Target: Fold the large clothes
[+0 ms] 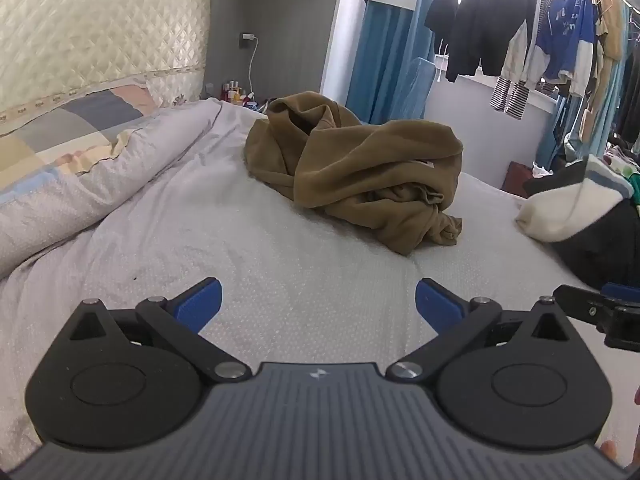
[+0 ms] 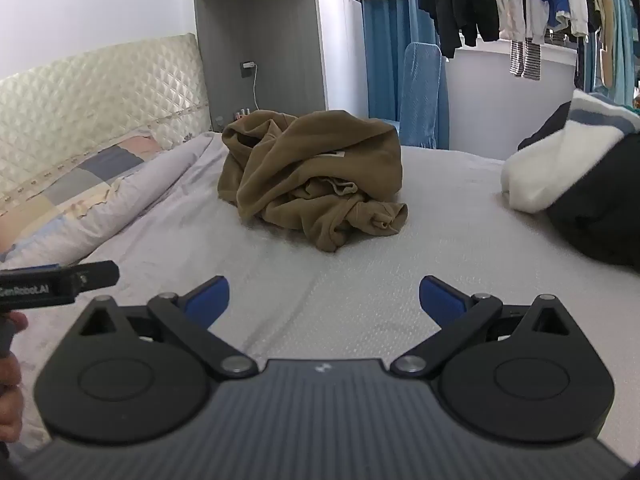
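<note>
A: Position of the garment to be noted first.

B: A brown sweatshirt (image 1: 352,172) is seen bunched in a heap near the middle of the bed (image 1: 280,264), well ahead of both tools. A cuff or twisted sleeve end (image 2: 380,216) is turned toward the cameras. Nothing has been spread flat yet.

A: Tongs?

B: The left tongs (image 1: 318,304) are held wide apart, nothing between them, above bare sheet. The right tongs (image 2: 324,300) likewise, wide apart and empty. Both are tipped somewhat downward, side by side, well short of the cloth.

A: Handling, as judged.

B: Thick, soft knit is supposed; limp, no stiffness, moderately heavy for clothing. Slipping is thought unlikely once a doubled edge is pinched. Being tangled, it would probably drag as one lump if seized mid-heap. A hold on the near sleeve end, or on a hem or shoulder seam once found, is favoured, so the heap can be shaken out. The hem itself cannot be made out from here.

A: Surface and room.

B: A pale dotted sheet, slightly rumpled, soft underneath. A rolled duvet (image 1: 100,184) and patchwork pillow (image 1: 76,128) lie along the left, against a quilted headboard (image 1: 100,28). A white and dark garment (image 2: 560,184) sits at the right edge. Hung clothes (image 1: 520,40) and blue curtains (image 1: 384,60) are noted beyond.
</note>
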Demonstrator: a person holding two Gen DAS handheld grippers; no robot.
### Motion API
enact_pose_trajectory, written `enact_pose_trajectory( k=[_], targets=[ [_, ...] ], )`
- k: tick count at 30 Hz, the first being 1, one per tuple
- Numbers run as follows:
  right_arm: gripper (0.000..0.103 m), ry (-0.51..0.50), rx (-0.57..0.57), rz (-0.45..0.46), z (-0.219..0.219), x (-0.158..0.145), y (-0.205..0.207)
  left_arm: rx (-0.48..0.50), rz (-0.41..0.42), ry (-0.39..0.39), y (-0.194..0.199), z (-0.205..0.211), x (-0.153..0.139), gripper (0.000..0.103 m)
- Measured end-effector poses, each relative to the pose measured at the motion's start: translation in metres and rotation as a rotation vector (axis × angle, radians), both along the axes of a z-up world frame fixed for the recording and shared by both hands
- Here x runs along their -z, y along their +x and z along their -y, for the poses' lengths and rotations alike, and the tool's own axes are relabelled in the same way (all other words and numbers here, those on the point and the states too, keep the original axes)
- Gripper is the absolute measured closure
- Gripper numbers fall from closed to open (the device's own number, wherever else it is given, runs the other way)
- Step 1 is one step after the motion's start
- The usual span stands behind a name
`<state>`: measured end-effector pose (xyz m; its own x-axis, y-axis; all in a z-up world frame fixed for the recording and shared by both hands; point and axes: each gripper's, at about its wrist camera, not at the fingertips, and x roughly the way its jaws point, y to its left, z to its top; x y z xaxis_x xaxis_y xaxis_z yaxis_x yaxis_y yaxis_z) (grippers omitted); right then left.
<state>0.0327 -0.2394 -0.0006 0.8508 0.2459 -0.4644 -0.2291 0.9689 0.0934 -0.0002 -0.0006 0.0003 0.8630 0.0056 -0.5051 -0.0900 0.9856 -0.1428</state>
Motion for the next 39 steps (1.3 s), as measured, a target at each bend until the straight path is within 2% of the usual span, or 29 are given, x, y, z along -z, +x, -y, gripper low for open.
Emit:
enact_pose_trajectory(
  k=[3,4,9,14,39],
  targets=[
    [0.0,0.005,-0.001,0.013,-0.002,-0.001,-0.001,0.005,0.011,0.035,0.001,0.003,-0.001,0.0],
    [0.0,-0.008,0.005,0.009,-0.003,0.001,0.0,0.001,0.037,0.043,-0.003,0.006,-0.002,0.0],
    [0.0,0.01,0.015,0.019,0.005,0.004,-0.001,0.013,0.063,0.05,-0.014,0.003,-0.002,0.0],
    [0.0,-0.022,0.015,0.008,-0.002,0.001,-0.006,0.012,0.057,0.053,-0.013,0.004,-0.004,0.0],
    [0.0,-0.046,0.022,0.004,-0.006,0.003,-0.004,0.017,0.027,0.024,-0.006,0.002,0.005,0.0]
  ],
)
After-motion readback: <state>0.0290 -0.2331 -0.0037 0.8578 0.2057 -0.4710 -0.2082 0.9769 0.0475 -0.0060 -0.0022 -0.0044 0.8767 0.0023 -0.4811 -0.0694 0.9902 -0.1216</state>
